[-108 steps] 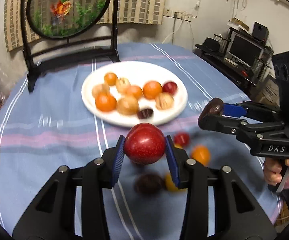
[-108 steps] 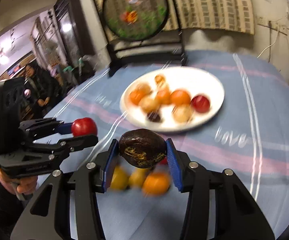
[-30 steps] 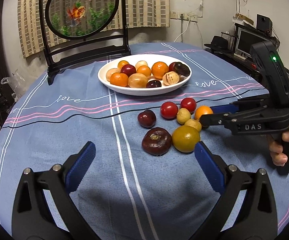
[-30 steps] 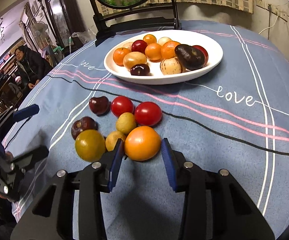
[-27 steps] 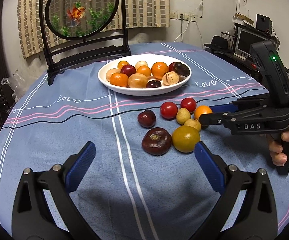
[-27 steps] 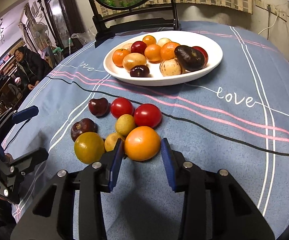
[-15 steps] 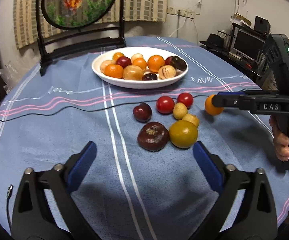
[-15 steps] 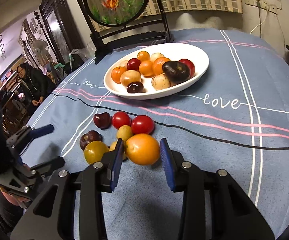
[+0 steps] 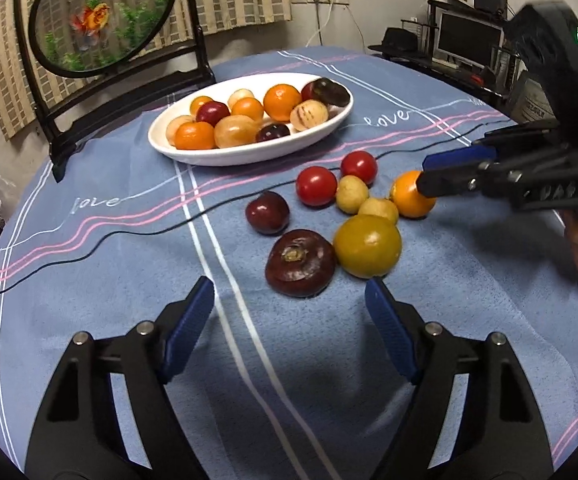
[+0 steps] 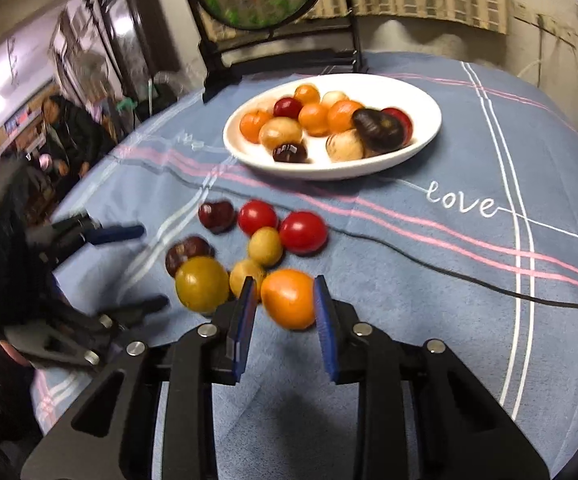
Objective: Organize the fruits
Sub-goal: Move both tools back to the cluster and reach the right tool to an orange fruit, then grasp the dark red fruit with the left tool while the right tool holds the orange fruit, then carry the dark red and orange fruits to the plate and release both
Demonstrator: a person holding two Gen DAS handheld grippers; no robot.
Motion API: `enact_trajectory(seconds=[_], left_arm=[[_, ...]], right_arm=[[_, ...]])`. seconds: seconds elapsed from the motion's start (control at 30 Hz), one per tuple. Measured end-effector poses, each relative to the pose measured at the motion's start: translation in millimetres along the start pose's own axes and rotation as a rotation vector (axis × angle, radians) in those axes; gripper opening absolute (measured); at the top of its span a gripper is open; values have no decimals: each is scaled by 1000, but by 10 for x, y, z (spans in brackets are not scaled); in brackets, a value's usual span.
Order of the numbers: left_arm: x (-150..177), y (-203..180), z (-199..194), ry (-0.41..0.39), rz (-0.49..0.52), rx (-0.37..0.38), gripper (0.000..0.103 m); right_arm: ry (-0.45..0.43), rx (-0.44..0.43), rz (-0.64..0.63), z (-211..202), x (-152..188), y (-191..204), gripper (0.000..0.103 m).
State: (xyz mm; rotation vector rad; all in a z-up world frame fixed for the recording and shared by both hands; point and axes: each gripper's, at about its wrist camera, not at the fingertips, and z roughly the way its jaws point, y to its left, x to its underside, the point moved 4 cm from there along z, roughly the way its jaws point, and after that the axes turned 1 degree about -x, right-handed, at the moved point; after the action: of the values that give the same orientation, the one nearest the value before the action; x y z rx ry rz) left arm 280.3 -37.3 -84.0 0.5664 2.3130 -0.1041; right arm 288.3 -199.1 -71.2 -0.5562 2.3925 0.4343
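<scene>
Right wrist view shows my right claw (image 10: 285,300) clamped on a round orange fruit (image 10: 289,298), its blue pads pressing both sides, held just above the blue striped tablecloth (image 10: 429,292). Beside it on the cloth lie a yellow-green round fruit (image 10: 202,283), two small pale yellow fruits (image 10: 265,246), two red tomatoes (image 10: 303,232) and a dark red plum (image 10: 217,216). Farther back sits a white oval plate (image 10: 421,140) piled with orange, tan and dark fruits. From the left wrist view, my left claw (image 9: 289,312) hangs spread wide with nothing between its pads, just short of a dark maroon flattened fruit (image 9: 300,262) touching the yellow-green one.
</scene>
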Motion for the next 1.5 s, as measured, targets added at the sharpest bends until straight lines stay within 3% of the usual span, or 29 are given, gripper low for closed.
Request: enact_trajectory(seconds=[0.17, 0.43, 0.53, 0.63, 0.87, 1.23, 1.5], left_arm=[[-6, -1, -64, -20, -9, 12, 80], [2, -74, -48, -17, 19, 26, 80], [11, -70, -7, -3, 20, 23, 80], [-13, -32, 15, -6, 10, 47, 73], [-29, -53, 240, 56, 58, 53, 44], [-184, -50, 408, 67, 74, 71, 44], [-109, -59, 343, 67, 50, 65, 43]], right_arm=[[34, 61, -43, 132, 1, -33, 41], [70, 105, -42, 375, -57, -138, 38], [63, 84, -17, 347, -65, -148, 37], [38, 52, 4, 240, -58, -147, 37], [-1, 19, 29, 64, -77, -122, 37], [-22, 16, 43, 2, -97, -128, 37], [-21, 16, 36, -2, -97, -120, 37]])
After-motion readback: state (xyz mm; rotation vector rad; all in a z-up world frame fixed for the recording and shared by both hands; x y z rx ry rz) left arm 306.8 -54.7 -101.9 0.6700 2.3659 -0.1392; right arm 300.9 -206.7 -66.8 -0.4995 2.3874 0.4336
